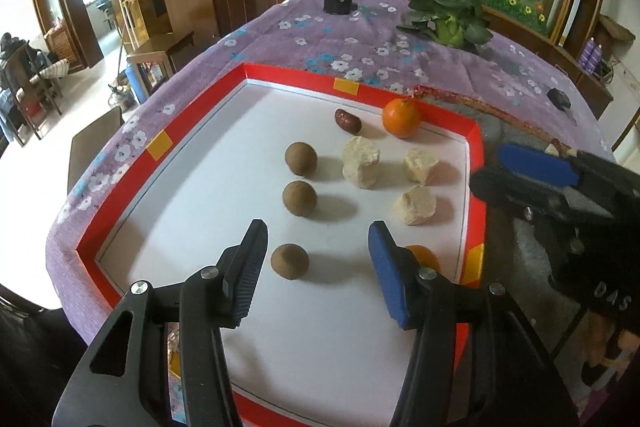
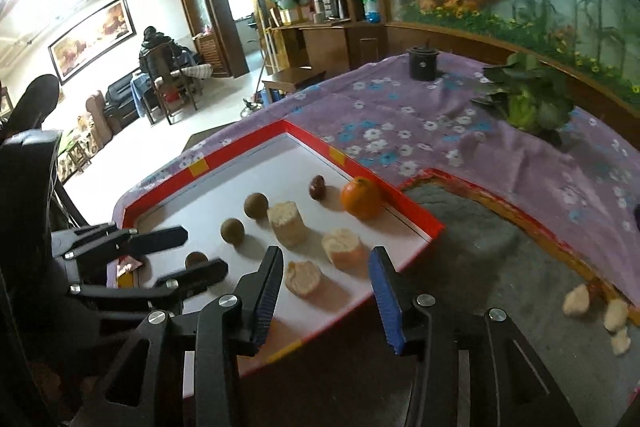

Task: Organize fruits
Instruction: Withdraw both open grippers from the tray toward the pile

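Observation:
A white tray with a red rim (image 1: 160, 143) holds three brown round fruits (image 1: 301, 158), three pale chunks (image 1: 361, 163), a red date (image 1: 348, 120) and an orange (image 1: 401, 117). A second orange (image 1: 424, 257) peeks out behind my left gripper's blue finger. My left gripper (image 1: 319, 231) is open over the tray's near end. The nearest brown fruit (image 1: 289, 261) lies between its fingers, untouched. My right gripper (image 2: 327, 253) is open at the tray's right edge, with the nearest pale chunk (image 2: 304, 278) just beyond its left finger. Nothing is held.
A grey mat with an orange border (image 2: 500, 267) lies right of the tray, with loose pale pieces (image 2: 576, 301) on it. On the purple flowered cloth (image 2: 400, 115) stand a leafy vegetable (image 2: 524, 99) and a black cylinder (image 2: 423, 63). A person sits far off in the room.

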The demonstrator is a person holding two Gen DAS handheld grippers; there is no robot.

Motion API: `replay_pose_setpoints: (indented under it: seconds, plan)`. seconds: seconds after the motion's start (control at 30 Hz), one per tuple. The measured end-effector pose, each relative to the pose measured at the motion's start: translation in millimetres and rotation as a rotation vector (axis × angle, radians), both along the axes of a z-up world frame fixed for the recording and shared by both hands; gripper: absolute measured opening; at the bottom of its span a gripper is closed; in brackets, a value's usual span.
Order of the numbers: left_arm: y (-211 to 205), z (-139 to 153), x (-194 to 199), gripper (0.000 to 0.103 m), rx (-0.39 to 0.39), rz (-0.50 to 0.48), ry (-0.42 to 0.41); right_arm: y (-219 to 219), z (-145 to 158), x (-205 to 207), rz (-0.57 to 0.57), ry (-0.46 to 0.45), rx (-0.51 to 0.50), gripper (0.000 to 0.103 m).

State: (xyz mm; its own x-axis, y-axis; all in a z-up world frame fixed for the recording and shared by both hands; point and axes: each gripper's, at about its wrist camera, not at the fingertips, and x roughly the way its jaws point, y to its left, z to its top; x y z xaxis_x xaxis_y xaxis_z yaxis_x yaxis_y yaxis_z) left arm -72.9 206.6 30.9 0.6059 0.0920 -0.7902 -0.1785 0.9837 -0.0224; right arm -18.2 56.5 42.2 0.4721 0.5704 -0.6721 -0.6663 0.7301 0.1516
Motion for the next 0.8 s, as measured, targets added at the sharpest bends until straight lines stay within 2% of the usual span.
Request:
replay_pose_setpoints:
  seconds: [0.23,0.3,0.43,0.5,0.8]
  plan:
    - [-17.7,12.1,9.9,0.053,-0.013,-0.007,-0.029,-40.2,2.5,-7.6,-0.062,-0.012,-0.014,0.043]
    - [-27.4,16.9,13.7,0.057,-0.009,-0.021,-0.035,-58.6,5.1,-10.6,-0.099,-0.02,-0.012,0.043]
    - [-58.9,28.2,24.5,0.062,-0.015,-0.076,-0.064,-94.0,6.3,-14.0,-0.173,-0.02,-0.001,0.045]
    - [-75.9,30.9,30.0,0.068,-0.016,-0.104,-0.067,-111.1,4.8,-13.7,-0.21,-0.015,-0.006,0.046]
    - [-152.3,29.7,57.5,0.068,-0.024,-0.242,-0.058,-180.4,-4.2,-15.0,-0.348,-0.002,-0.022,0.046]
